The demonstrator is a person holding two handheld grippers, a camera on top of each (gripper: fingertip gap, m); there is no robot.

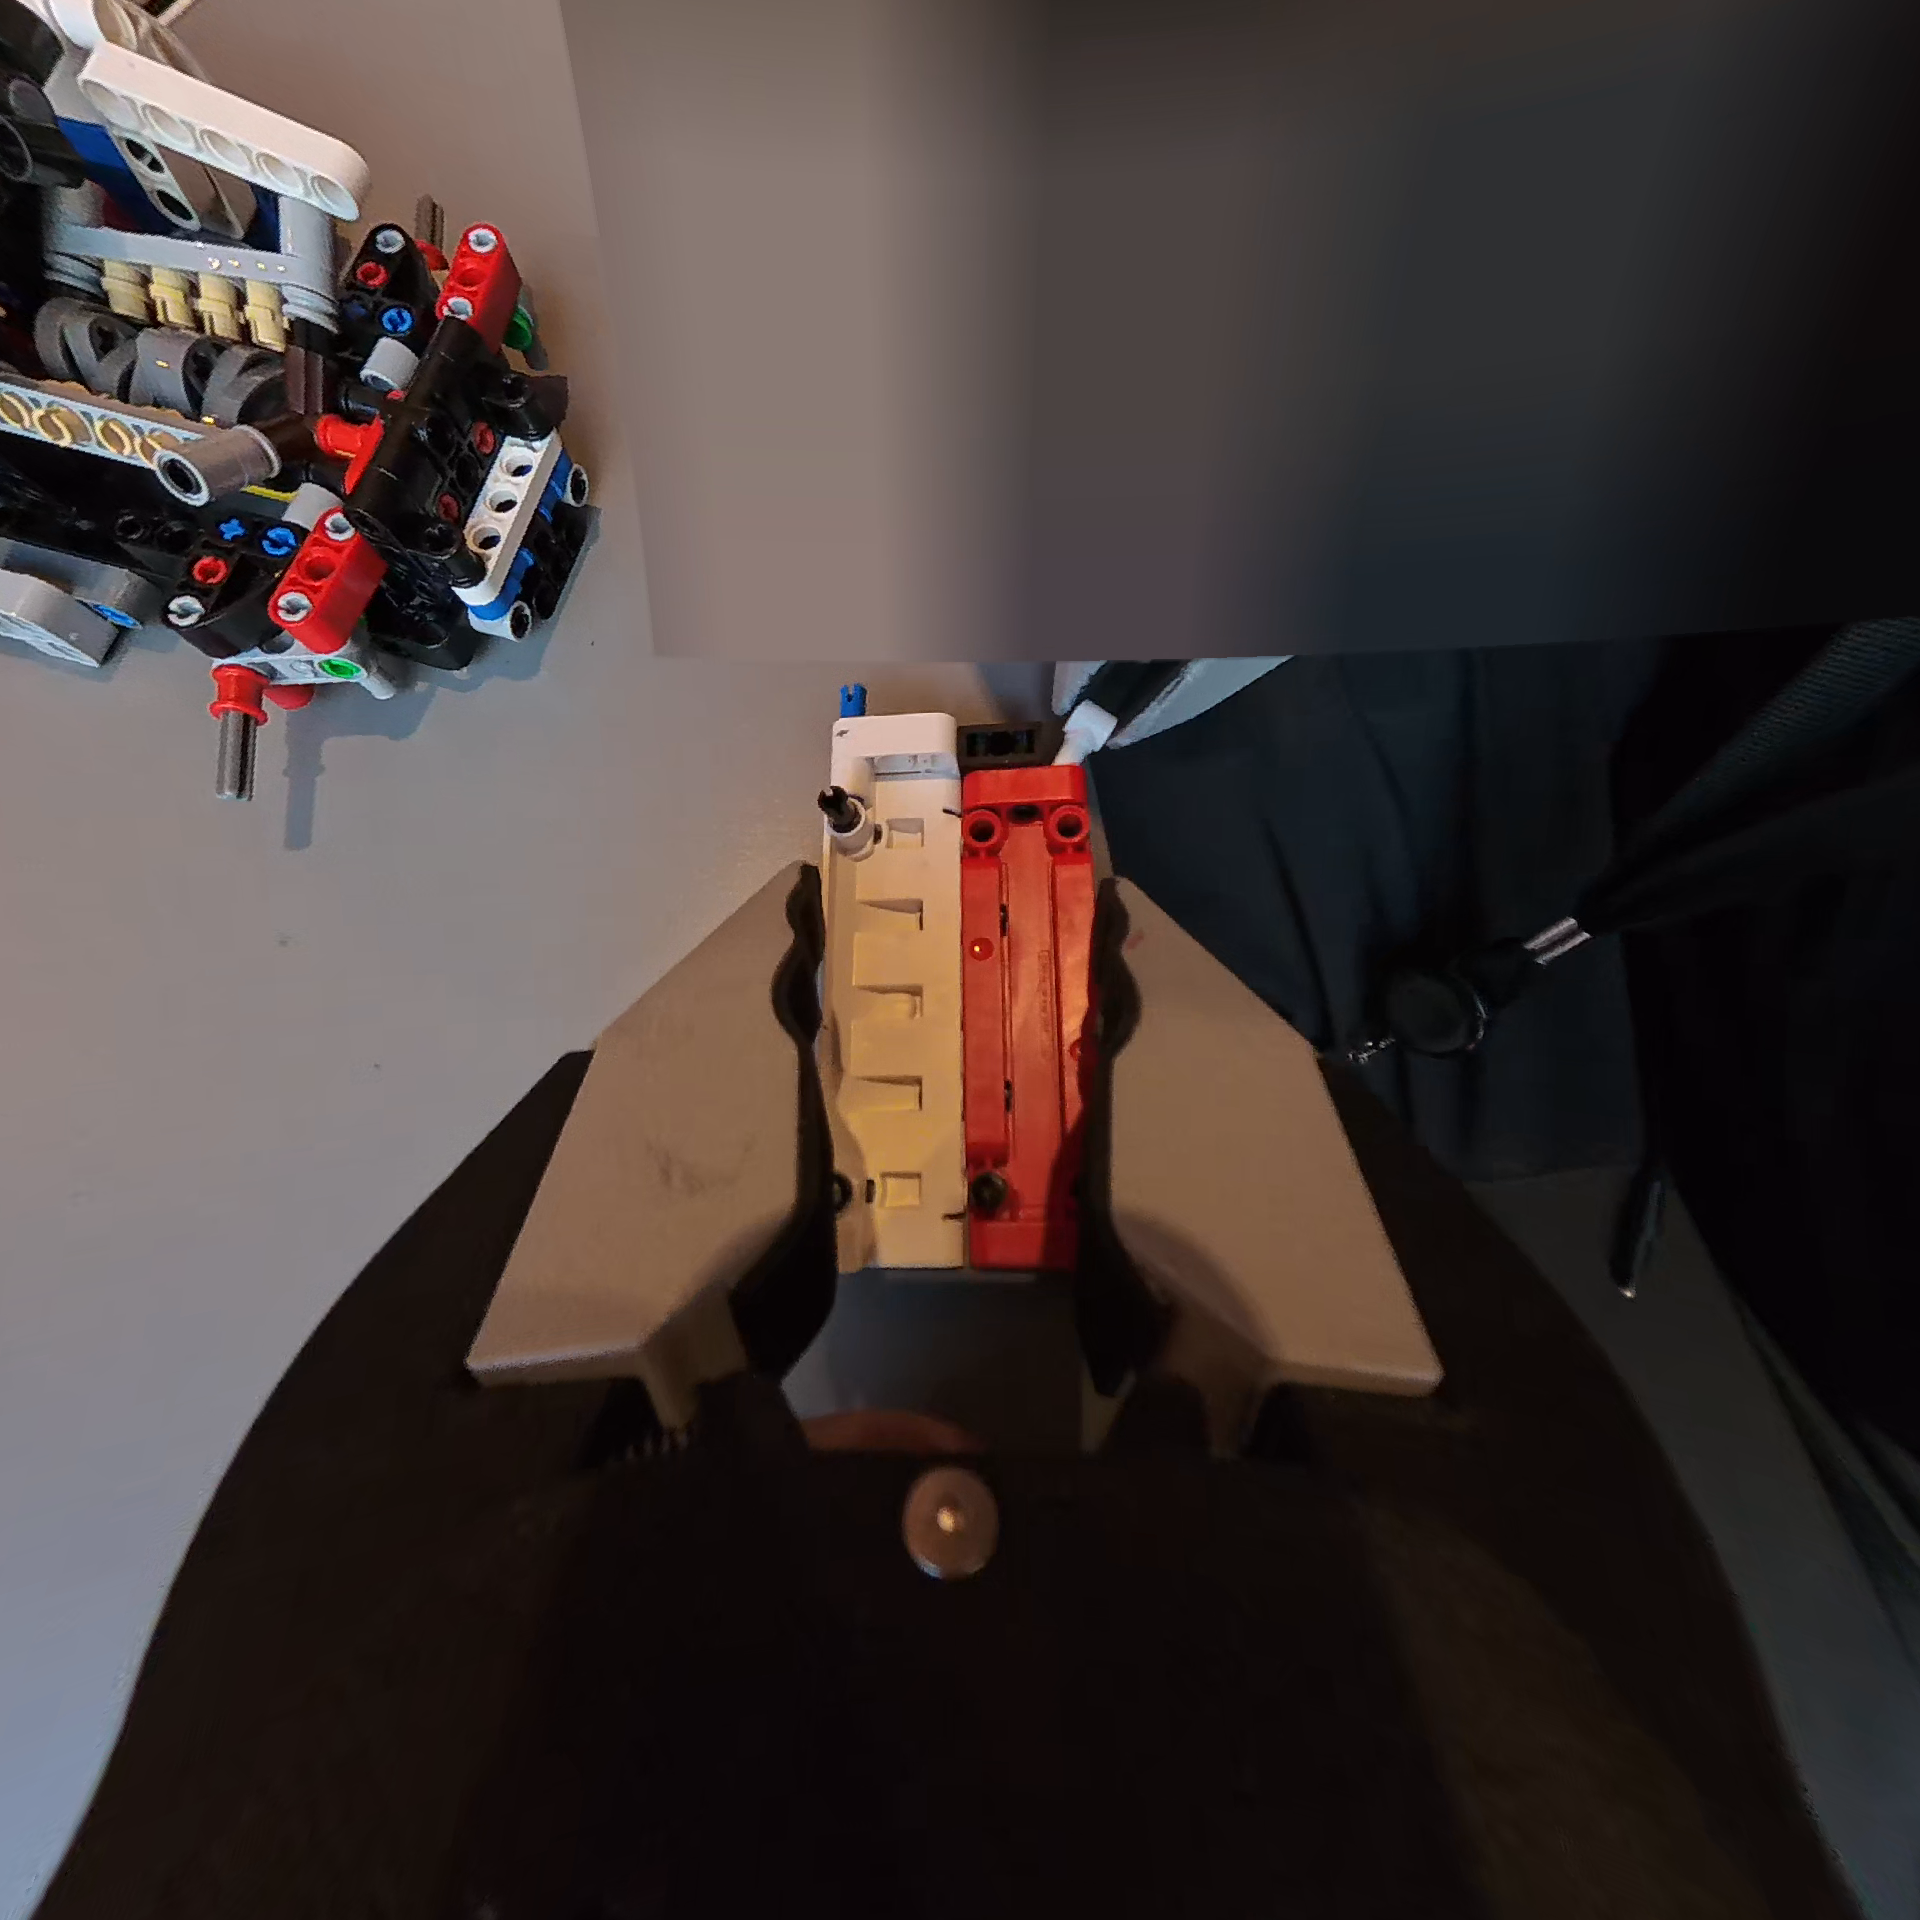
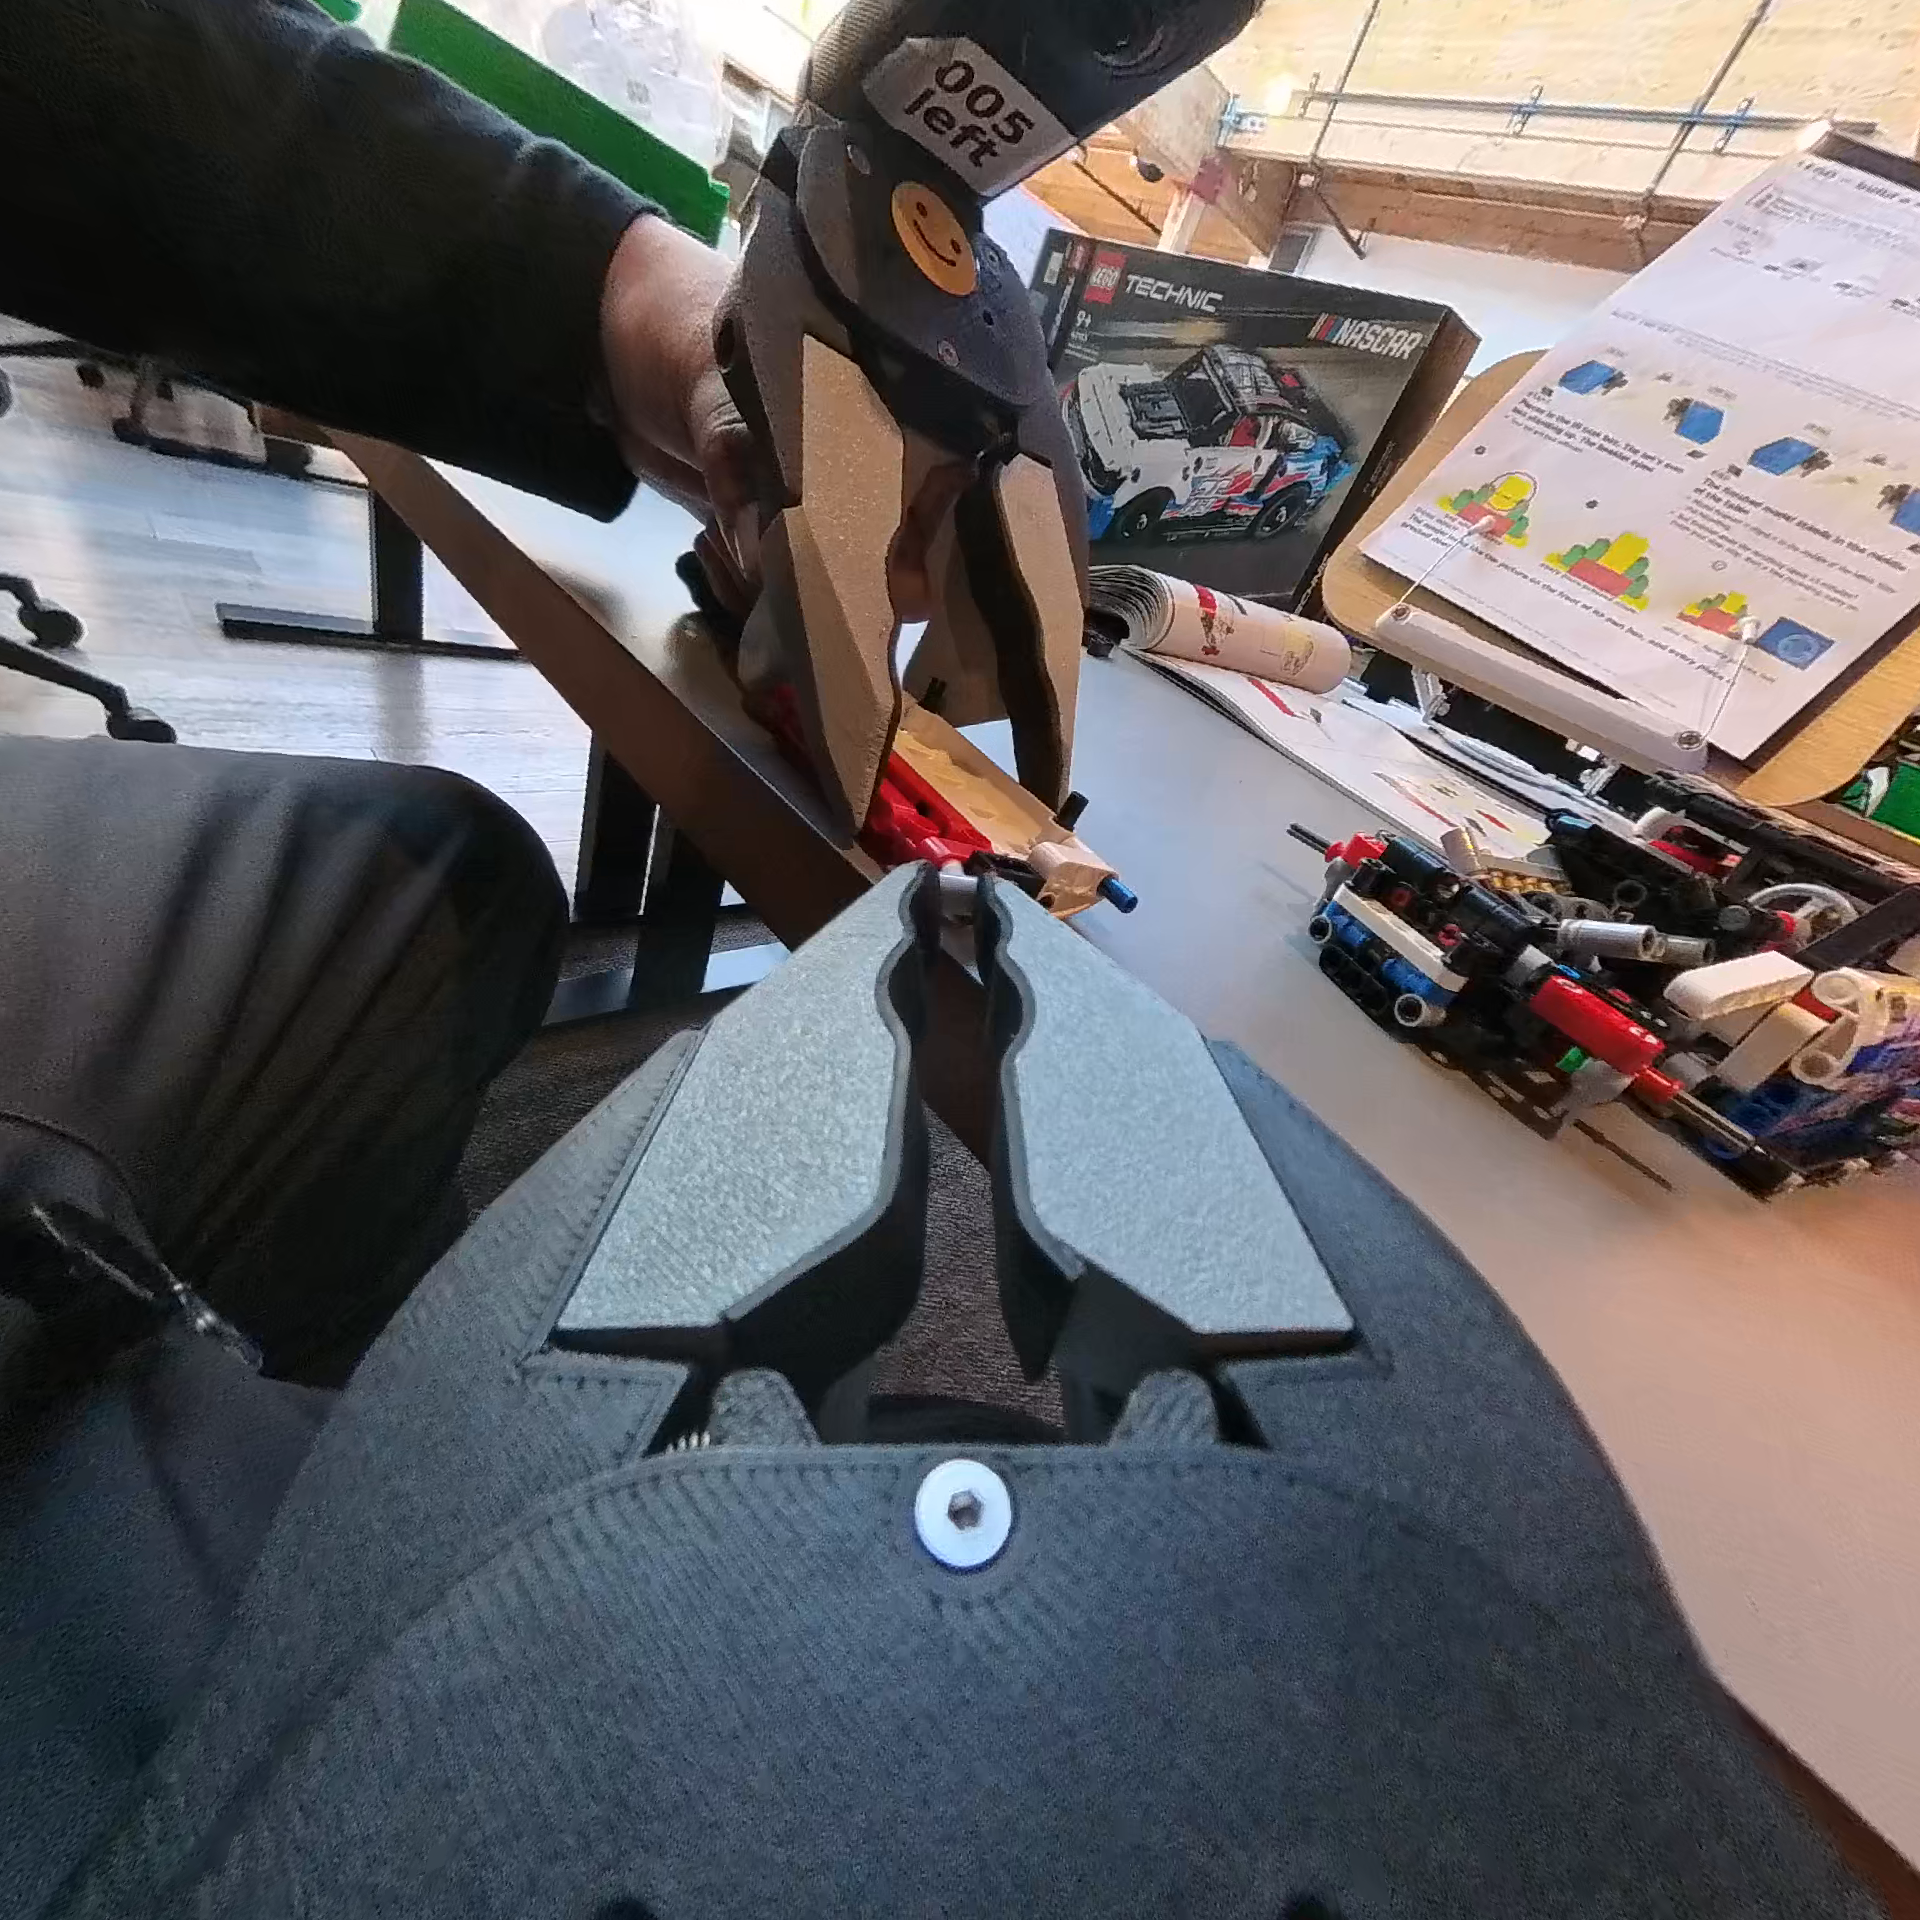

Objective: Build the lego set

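Between the left gripper's (image 1: 956, 1039) fingers, a white-and-red panel assembly (image 1: 961, 1029) is sitting clamped; the right gripper's (image 2: 957, 899) fingers are pinching a small grey pin (image 2: 957, 885) at its end.

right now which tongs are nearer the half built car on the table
Left, judging loosely. The left tongs hold a red and white piece beside the car; the right tongs sit off the table edge.

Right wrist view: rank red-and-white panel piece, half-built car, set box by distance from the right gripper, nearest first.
From the right gripper:
1. Red-and-white panel piece, just ahead of its tips, held in the left gripper.
2. Half-built car, off to the right on the table.
3. Set box, standing at the back.
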